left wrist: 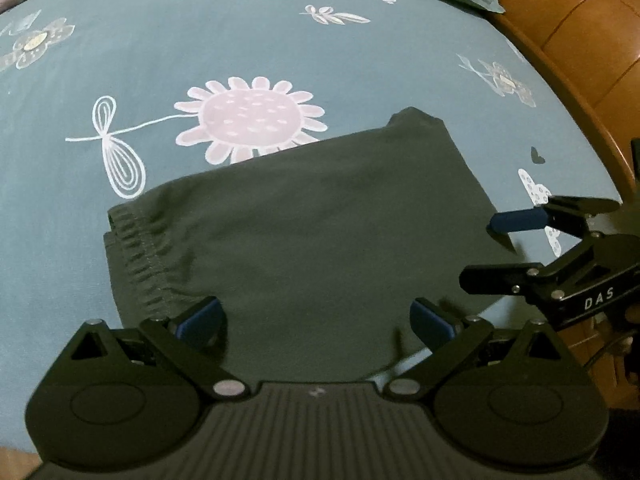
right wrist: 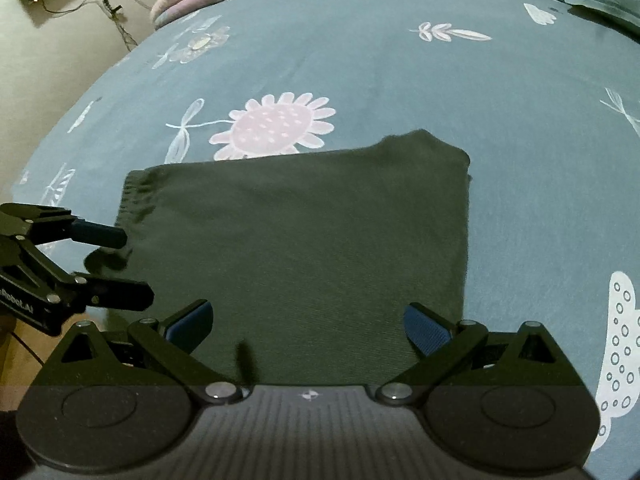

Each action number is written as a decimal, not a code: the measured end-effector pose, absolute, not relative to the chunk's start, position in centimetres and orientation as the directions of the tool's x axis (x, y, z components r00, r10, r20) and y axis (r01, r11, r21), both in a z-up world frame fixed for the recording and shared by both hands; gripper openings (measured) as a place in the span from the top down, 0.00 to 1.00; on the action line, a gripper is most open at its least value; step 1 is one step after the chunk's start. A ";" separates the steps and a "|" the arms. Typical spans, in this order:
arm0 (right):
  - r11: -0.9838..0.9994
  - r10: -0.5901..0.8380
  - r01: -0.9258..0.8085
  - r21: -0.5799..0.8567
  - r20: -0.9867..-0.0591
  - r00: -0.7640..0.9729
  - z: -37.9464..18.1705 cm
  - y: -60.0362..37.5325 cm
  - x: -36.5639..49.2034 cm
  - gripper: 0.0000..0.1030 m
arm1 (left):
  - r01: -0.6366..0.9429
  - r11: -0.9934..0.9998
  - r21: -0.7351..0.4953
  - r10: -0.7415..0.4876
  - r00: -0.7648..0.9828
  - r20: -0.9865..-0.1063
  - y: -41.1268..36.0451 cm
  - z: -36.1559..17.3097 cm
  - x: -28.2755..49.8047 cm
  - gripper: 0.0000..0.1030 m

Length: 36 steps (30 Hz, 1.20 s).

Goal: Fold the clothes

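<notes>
Dark-green garment [left wrist: 320,220] lies folded near the bed [left wrist: 280,52] edge; my left gripper [left wrist: 316,324] and right gripper [right wrist: 308,324] hover spread, empty; next, I judge, a final fold.

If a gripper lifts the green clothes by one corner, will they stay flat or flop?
The green clothes would probably flop: the soft cloth puckers at the waistband. The folded layers may well fall open. It looks light.
</notes>
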State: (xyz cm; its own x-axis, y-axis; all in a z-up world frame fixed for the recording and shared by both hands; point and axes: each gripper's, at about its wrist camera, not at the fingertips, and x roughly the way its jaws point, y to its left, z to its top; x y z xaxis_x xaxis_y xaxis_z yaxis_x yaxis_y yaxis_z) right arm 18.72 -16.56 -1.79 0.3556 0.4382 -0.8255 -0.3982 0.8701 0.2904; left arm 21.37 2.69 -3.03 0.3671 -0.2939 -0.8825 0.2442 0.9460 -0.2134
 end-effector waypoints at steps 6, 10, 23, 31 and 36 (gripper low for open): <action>0.853 0.447 -0.432 0.293 -0.837 0.315 -2.2 -16.5 18.6 0.00 | 0.226 0.953 -0.203 -0.274 0.347 -0.897 1.5 -4.0 20.8 0.03; 0.854 0.445 -0.429 0.296 -0.841 0.306 -2.5 -16.8 18.6 0.00 | 0.209 0.955 -0.209 -0.270 0.327 -0.906 1.4 -4.9 20.6 0.03; 0.872 0.418 -0.403 0.277 -0.849 0.322 -2.6 -16.8 18.3 0.00 | 0.236 0.956 -0.172 -0.252 0.368 -0.895 1.7 -4.1 21.1 0.03; 0.898 0.383 -0.359 0.254 -0.852 0.357 -2.0 -16.5 17.7 0.00 | 0.291 0.946 -0.145 -0.259 0.401 -0.879 2.2 -3.6 22.8 0.03; 0.914 0.356 -0.331 0.234 -0.856 0.376 -1.7 -15.9 17.3 0.00 | 0.322 0.936 -0.141 -0.271 0.404 -0.874 2.6 -4.0 23.8 0.03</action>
